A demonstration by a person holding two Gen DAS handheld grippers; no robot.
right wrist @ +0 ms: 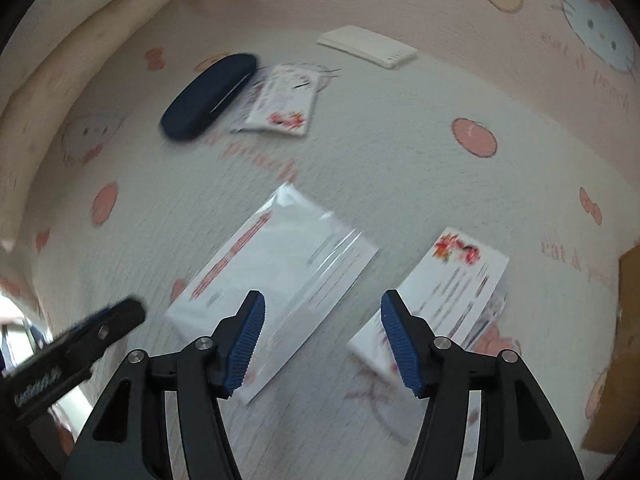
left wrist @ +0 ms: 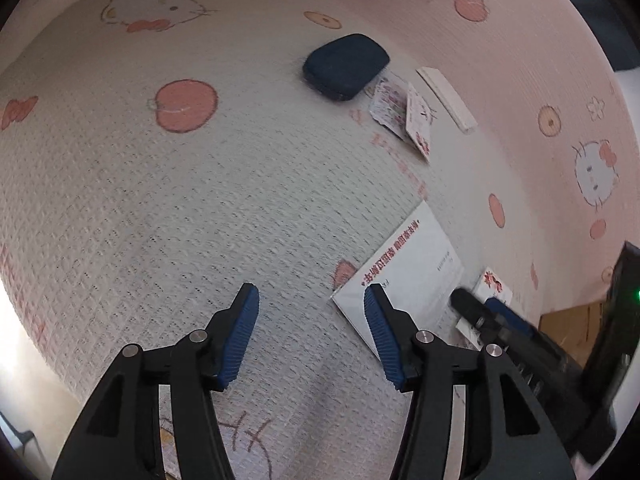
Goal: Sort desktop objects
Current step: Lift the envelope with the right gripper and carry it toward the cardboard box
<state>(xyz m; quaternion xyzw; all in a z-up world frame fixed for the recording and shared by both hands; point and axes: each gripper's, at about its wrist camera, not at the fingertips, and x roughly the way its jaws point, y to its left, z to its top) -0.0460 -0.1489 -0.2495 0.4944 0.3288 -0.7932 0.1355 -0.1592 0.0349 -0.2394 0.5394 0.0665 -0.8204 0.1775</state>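
On the cat-print tablecloth (left wrist: 200,200) lie a dark blue glasses case (left wrist: 346,66), a loose pile of leaflets (left wrist: 404,114), a flat white box (left wrist: 446,98), a white envelope in a clear sleeve (left wrist: 404,268) and a small flowered leaflet (left wrist: 494,284). My left gripper (left wrist: 311,294) is open over bare cloth, its right finger overlapping the envelope's corner. My right gripper (right wrist: 323,300) is open above the gap between the envelope (right wrist: 280,276) and the flowered leaflet (right wrist: 452,296), with nothing between its pads. Further back sit the case (right wrist: 210,96) and the white box (right wrist: 368,52).
A brown cardboard box (right wrist: 628,320) stands at the right edge of the table. A cream curtain or cushion (right wrist: 80,40) runs along the far left. The left gripper (right wrist: 120,314) reaches in from the lower left, close to the envelope. The right gripper (left wrist: 486,308) hangs over the small leaflet.
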